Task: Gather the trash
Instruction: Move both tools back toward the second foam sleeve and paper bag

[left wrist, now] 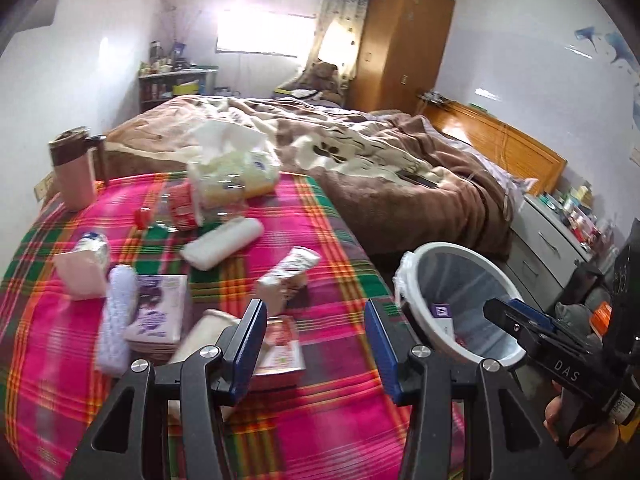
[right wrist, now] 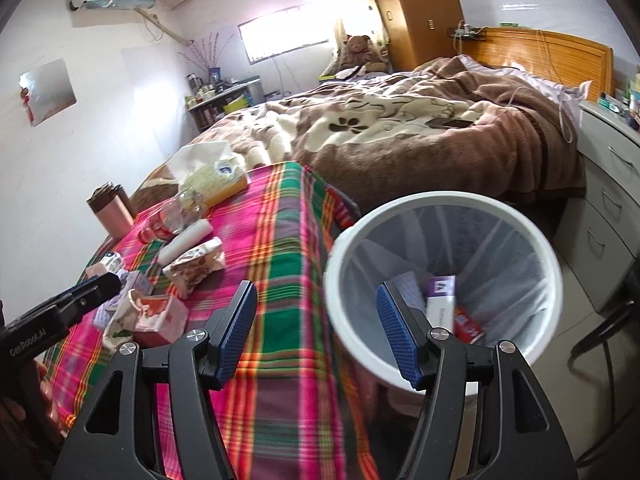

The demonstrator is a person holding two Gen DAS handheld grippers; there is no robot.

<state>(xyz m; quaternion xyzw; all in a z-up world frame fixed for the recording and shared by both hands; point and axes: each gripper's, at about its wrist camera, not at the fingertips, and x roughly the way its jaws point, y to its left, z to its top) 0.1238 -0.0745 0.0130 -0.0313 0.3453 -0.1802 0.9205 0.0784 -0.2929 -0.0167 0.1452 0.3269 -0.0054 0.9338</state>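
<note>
A white lined trash bin [right wrist: 440,216] stands by the table's right edge and holds a purple-and-white box [right wrist: 440,300] and a red wrapper; it also shows in the left wrist view [left wrist: 452,248]. My right gripper [right wrist: 316,332] is open and empty, over the table edge beside the bin. My left gripper [left wrist: 316,348] is open and empty above the plaid table [left wrist: 312,216], over a torn pink carton [left wrist: 280,348]. Trash lies on the cloth: a crumpled wrapper [left wrist: 286,270], a white roll [left wrist: 222,242], a purple pack [left wrist: 160,312], a clear plastic bottle [left wrist: 176,210].
A pink thermos [left wrist: 76,168] and a tissue pack [left wrist: 232,172] stand at the table's far side. A bed with a brown blanket [left wrist: 380,160] lies beyond. White drawers [right wrist: 612,216] stand to the right of the bin. A black chair frame [right wrist: 600,340] is at far right.
</note>
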